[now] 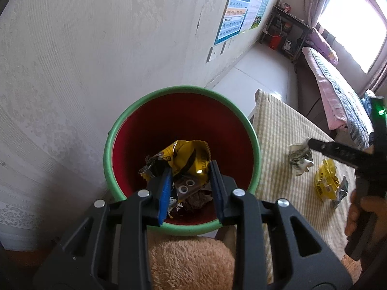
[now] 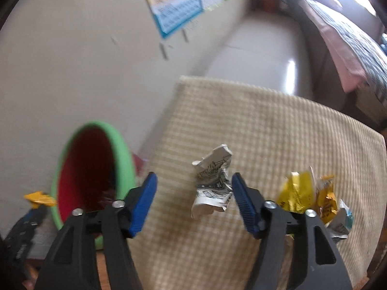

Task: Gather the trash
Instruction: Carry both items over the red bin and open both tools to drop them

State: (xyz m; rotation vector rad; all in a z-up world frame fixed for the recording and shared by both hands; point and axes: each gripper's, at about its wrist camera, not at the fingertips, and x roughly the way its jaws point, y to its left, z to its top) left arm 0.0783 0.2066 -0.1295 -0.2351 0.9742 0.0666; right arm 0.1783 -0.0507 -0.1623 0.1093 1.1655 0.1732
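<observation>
The left gripper (image 1: 191, 181), its blue-padded jaws apart, hangs over a round green-rimmed red plastic bin (image 1: 125, 120) holding a crumpled yellow foil wrapper (image 1: 191, 154), while crumpled white paper (image 1: 300, 159) lies on the checked yellow tablecloth (image 1: 278, 125) beside it

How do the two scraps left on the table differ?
The white scrap is printed paper, standing up between the open right gripper fingers; the yellow wrapper is shiny foil, lying off to the right, outside the fingers. The white scrap is one crumpled piece; the yellow wrapper looks torn, with silver showing. Both rest crumpled on the checked cloth.
</observation>
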